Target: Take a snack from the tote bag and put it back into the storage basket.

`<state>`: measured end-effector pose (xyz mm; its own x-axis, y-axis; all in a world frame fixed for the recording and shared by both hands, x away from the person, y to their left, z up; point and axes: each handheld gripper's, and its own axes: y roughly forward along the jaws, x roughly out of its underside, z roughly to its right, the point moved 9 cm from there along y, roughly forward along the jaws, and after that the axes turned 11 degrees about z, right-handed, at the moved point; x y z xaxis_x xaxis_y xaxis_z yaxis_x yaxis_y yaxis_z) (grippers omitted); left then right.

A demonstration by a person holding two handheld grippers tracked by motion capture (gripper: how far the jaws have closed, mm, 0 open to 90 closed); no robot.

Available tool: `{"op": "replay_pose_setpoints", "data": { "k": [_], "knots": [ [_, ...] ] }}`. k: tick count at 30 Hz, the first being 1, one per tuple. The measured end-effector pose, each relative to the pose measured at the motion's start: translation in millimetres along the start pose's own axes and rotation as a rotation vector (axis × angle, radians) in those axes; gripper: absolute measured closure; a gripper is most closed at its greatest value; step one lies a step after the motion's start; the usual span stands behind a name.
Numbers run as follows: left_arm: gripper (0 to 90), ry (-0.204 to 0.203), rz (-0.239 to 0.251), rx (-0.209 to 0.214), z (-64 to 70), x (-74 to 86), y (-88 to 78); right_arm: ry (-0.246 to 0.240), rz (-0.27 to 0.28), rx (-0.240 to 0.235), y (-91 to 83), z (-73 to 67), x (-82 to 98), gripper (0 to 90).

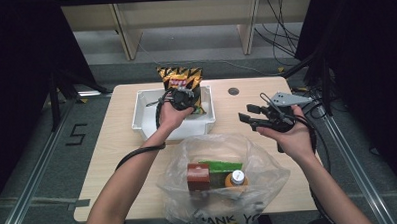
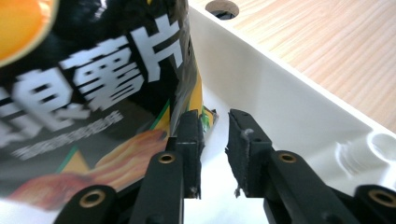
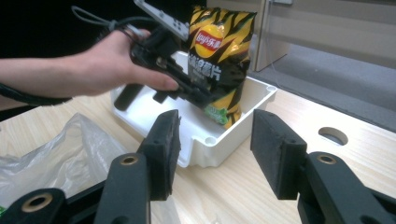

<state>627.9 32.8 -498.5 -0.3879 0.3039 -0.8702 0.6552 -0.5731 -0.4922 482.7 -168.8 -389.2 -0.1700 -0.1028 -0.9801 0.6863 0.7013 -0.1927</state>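
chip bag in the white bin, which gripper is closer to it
Left. The left gripper is at the chip bag inside the white bin; the right gripper hovers open beside the bin, apart.

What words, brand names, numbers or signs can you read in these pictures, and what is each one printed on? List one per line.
"浪薯片": large white characters on the black and yellow chip bag standing in the white bin.
"乐事": on the round red and yellow brand logo near the bag's top, small but just legible.
"THANK YO": black letters on the clear plastic bag, cut off by the picture's edge.
"5": dark mark on the floor left of the table.
Smaller print on the chip bag: too blurred to read.
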Motion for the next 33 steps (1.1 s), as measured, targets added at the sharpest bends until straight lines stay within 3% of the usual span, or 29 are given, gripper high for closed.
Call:
{"op": "replay_pose_setpoints", "data": {
  "k": [2,3,5,11,12,15,16,18,19,25,27,28,29,30,32,33],
  "knots": [
    [71.7,0.0,0.01,0.001,-0.3,-1.7,-9.6,0.014,-0.016,-0.012,-0.6,-3.3,1.5,53.1],
    [71.2,-0.004,0.015,0.004,-0.3,-2.6,-14.6,-0.011,-0.023,-0.014,-0.5,-1.8,2.2,53.3],
    [70.3,-0.008,0.026,-0.001,-1.5,-3.7,-25.8,0.013,-0.03,-0.02,-1.9,-5.4,2.2,54.2],
    [67.2,-0.019,0.053,-0.003,-2.4,-2.8,-62.4,-0.021,-0.029,-0.037,-4.6,-9.8,0.2,60.6],
    [66.7,-0.025,0.058,-0.004,-1.5,-1.8,-68.8,-0.008,-0.033,-0.049,-5.9,-12.7,0.3,61.5],
    [64.2,-0.031,0.074,0.001,2.0,2.0,-90.4,-0.032,-0.034,-0.069,-9.3,-17.5,1.1,64.4],
    [63.0,-0.038,0.084,0.005,3.8,3.1,-97.5,-0.036,-0.058,-0.094,-12.2,-20.1,2.6,65.5],
    [60.7,-0.044,0.1,0.009,7.2,6.1,-109.9,-0.053,-0.042,-0.101,-13.7,-23.7,2.5,66.4],
    [59.7,-0.049,0.11,0.015,10.3,9.2,-119.0,-0.05,-0.065,-0.122,-16.2,-26.3,4.0,66.8],
    [51.3,-0.099,0.159,0.031,26.0,29.1,-158.9,-0.065,-0.081,-0.164,-25.8,-40.7,8.4,67.0],
    [47.9,-0.111,0.18,0.034,31.1,37.7,-173.0,-0.081,-0.085,-0.219,-28.2,-49.5,10.6,66.7],
    [47.0,-0.117,0.193,0.041,34.1,42.0,-179.6,-0.061,-0.095,-0.22,-30.4,-53.9,12.2,66.4],
    [45.4,-0.118,0.201,0.038,36.2,46.5,-186.5,-0.09,-0.096,-0.235,-30.7,-55.6,13.7,66.0],
    [44.4,-0.126,0.217,0.028,39.2,51.6,-194.9,-0.07,-0.125,-0.248,-33.3,-61.0,17.4,65.4],
    [42.2,-0.137,0.233,0.021,44.3,61.1,-206.7,-0.096,-0.134,-0.264,-33.2,-64.1,21.5,64.3],
    [40.2,-0.136,0.236,0.003,45.8,66.1,-212.9,-0.075,-0.148,-0.266,-33.9,-67.6,25.0,63.6]
  ]
}}
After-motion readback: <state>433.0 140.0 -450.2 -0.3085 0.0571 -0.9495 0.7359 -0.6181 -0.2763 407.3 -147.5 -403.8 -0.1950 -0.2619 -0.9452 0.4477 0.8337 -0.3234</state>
